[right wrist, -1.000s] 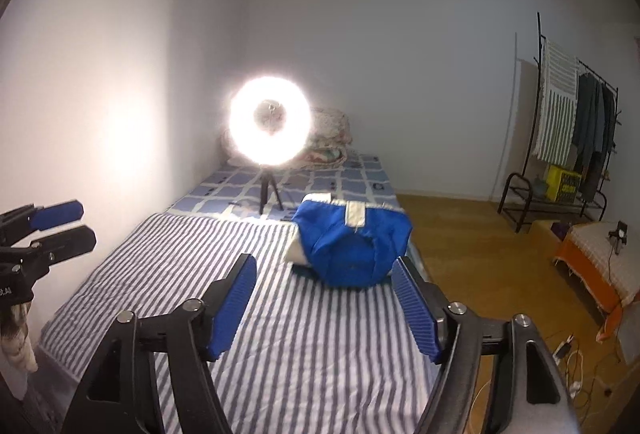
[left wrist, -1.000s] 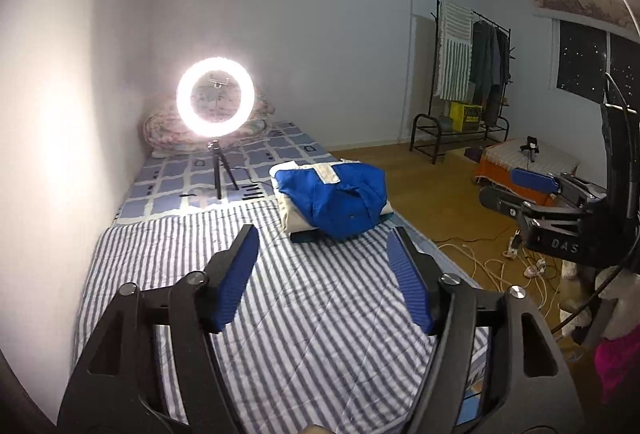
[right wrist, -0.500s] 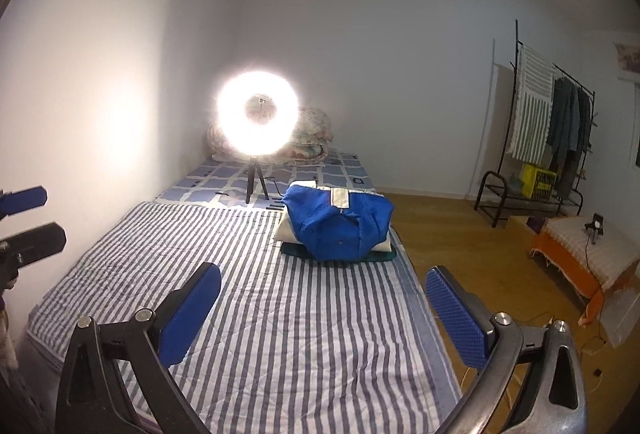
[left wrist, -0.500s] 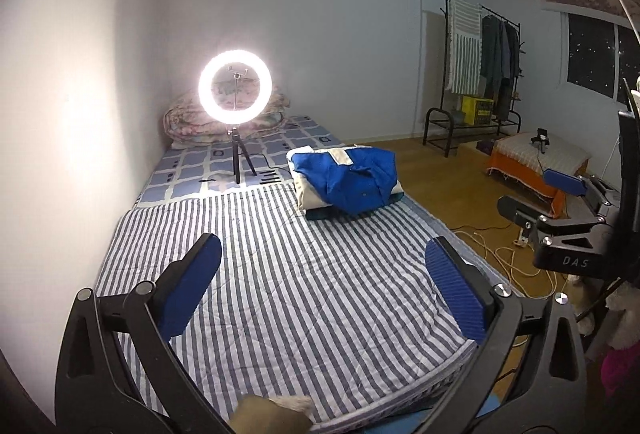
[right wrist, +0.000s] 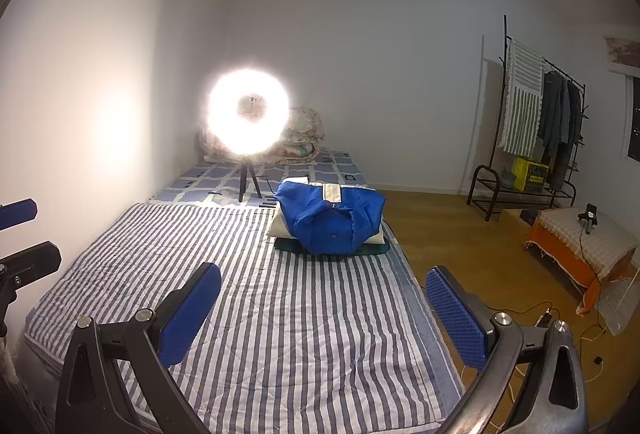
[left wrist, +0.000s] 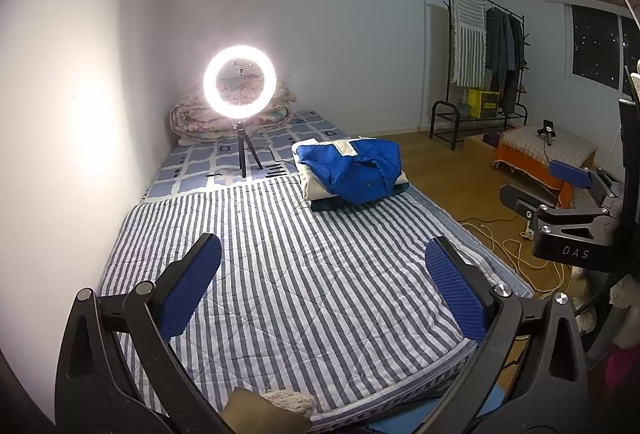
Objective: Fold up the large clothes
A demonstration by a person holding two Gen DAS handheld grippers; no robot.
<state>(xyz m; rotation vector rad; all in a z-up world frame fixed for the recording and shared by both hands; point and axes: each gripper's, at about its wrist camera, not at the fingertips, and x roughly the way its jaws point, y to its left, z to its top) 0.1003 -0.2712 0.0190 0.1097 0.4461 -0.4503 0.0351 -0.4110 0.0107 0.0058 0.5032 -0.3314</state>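
Observation:
A folded blue garment tops a small pile of folded clothes at the far right of the striped bedspread. A cream piece and a dark green one lie beneath it. My left gripper hovers over the near end of the bed, jaws wide open with nothing between them. My right gripper also stands open and empty, well short of the pile. The right gripper shows at the right edge of the left wrist view, and the left gripper at the left edge of the right wrist view.
A lit ring light on a tripod stands mid-bed, in front of a rolled floral quilt. A white wall runs along the left. On the wooden floor at right are a clothes rack, an orange-covered low table and cables.
Both grippers' jaws have spread from partly open to fully wide. Both hands drew back from the pile and dipped slightly, so more of the striped bedspread shows.

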